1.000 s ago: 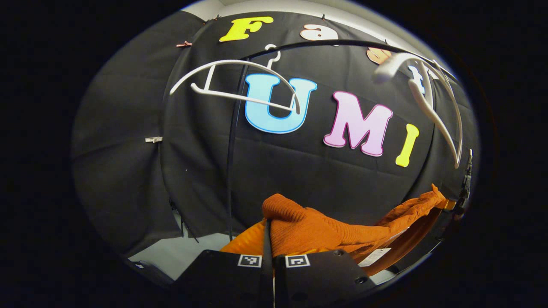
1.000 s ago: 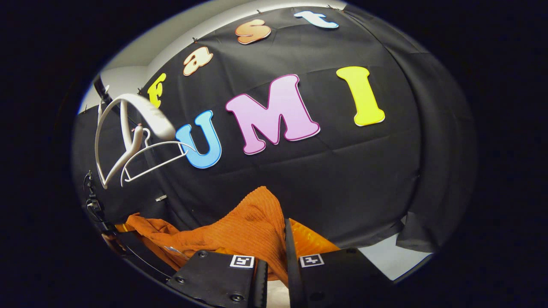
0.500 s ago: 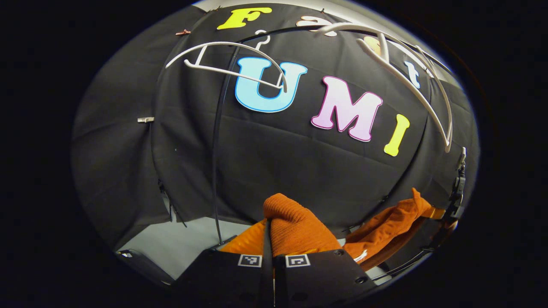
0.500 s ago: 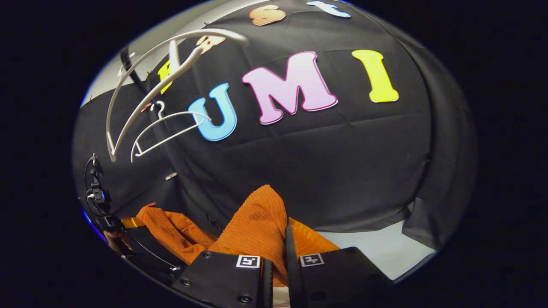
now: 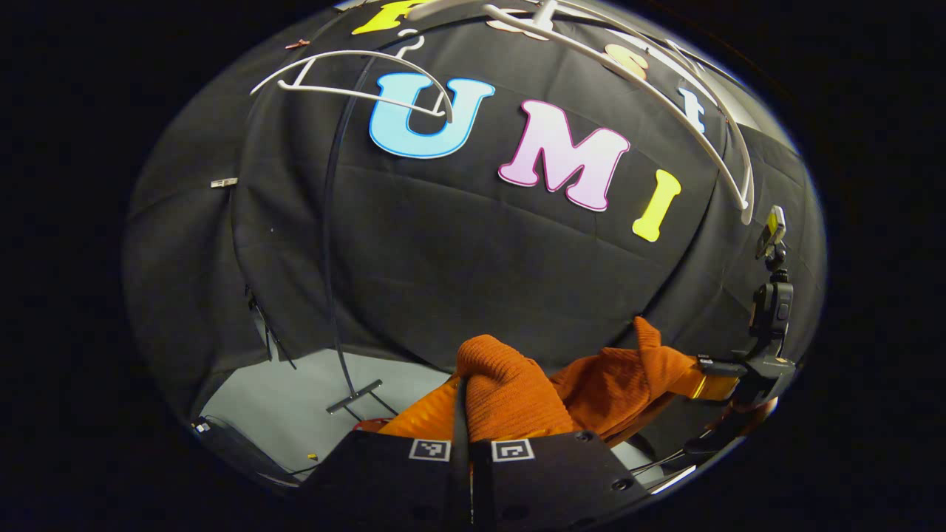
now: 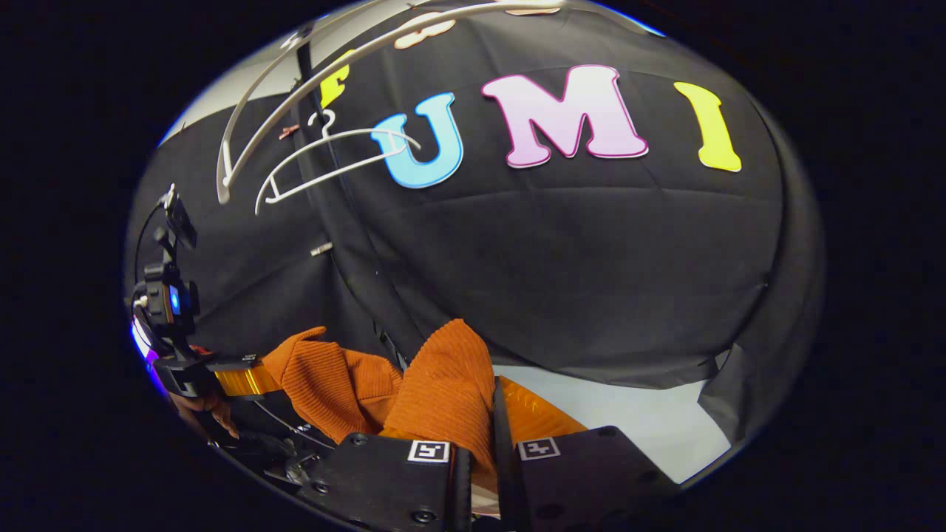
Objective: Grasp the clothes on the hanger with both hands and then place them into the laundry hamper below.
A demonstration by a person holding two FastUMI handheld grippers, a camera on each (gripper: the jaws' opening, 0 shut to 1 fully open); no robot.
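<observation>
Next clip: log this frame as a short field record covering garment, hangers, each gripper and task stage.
garment: orange ribbed knit garment, off the hangers, bunched between both grippers
hangers: two bare white plastic hangers on the rail above
left gripper: jaws shut on the garment
right gripper: jaws shut on the garment
hamper: not seen
stage: garment held in both grippers, not yet placed

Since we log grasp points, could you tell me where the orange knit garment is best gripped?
At its two bunched upper folds, one per side, approached from below: the left gripper and right gripper each pinch a ridge of the orange knit garment, which sags slack between them.
</observation>
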